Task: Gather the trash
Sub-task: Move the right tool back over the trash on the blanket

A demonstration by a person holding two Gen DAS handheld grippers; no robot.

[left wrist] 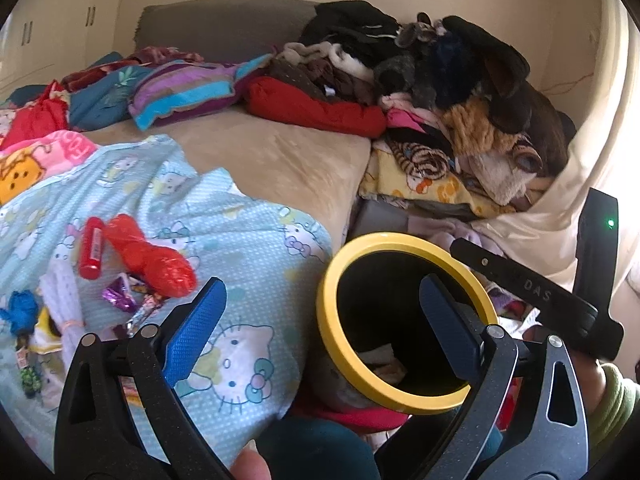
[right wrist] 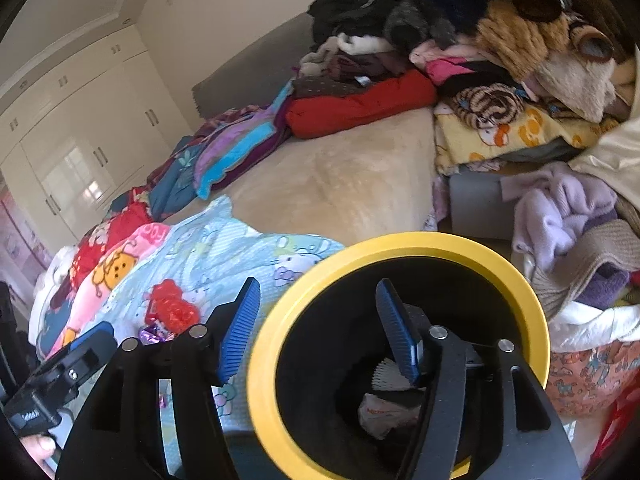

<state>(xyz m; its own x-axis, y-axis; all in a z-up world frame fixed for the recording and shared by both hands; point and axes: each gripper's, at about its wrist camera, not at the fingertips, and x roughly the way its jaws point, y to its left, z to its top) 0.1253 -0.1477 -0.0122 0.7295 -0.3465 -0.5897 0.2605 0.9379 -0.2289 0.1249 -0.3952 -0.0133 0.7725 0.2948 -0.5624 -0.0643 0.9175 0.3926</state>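
Observation:
A black trash bin with a yellow rim stands beside the bed. White crumpled paper lies inside it. My right gripper is open over the bin's mouth and empty. My left gripper is open and empty, its right finger over the bin. On the light-blue Hello Kitty blanket lie a red crumpled plastic bag, a red tube and purple shiny wrappers.
A heap of clothes and plush items fills the bed's far right. Folded colourful blankets lie at the back. A lilac garment and a laundry pile sit right of the bin. White wardrobes stand at left.

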